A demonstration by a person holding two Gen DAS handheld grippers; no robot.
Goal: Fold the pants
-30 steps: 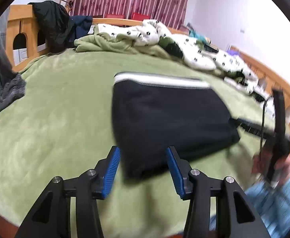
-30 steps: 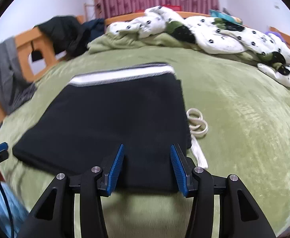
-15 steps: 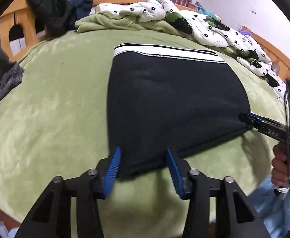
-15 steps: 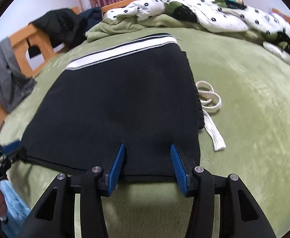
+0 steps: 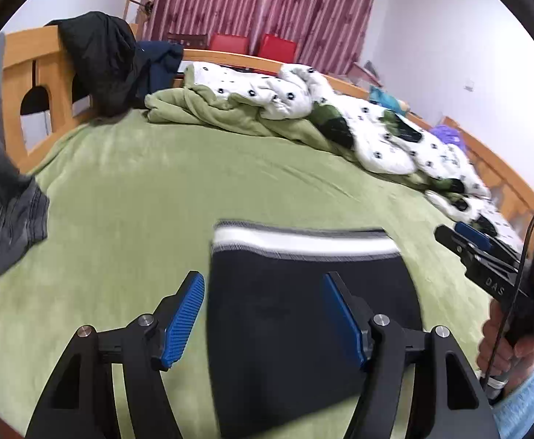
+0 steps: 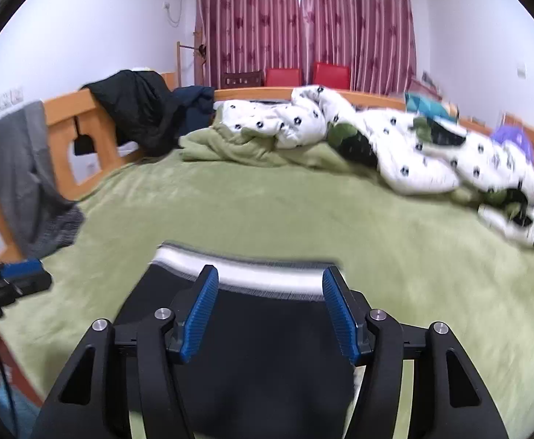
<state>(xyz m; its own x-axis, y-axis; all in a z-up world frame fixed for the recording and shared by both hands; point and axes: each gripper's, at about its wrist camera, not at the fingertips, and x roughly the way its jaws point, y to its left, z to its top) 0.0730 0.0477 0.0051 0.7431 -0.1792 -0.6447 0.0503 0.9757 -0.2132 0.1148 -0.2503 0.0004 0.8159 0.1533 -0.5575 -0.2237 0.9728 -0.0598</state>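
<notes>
Over the bed, nr its front edge:
L gripper (image 5: pixel 263 316): jaws spread wide, nothing pinched, above pants' left edge.
R gripper (image 6: pixel 270 311): jaws spread, empty, above waistband.
Pants (image 5: pixel 303 314): black, folded, white waistband (image 5: pixel 303 243) on far side, flat on green blanket (image 5: pixel 157 190).
Beyond: spotted quilt (image 6: pixel 431 153) bunched along far side.

The near edge of the folded pants (image 5: pixel 303 329) lies hidden behind the left gripper (image 5: pixel 263 314) and is cut off by the frame bottom; their striped waistband (image 6: pixel 252 274) is motion-blurred. The spotted quilt (image 6: pixel 450 161) is smeared at right. The right gripper (image 5: pixel 472 241) is partly cut by the left view's edge.
</notes>
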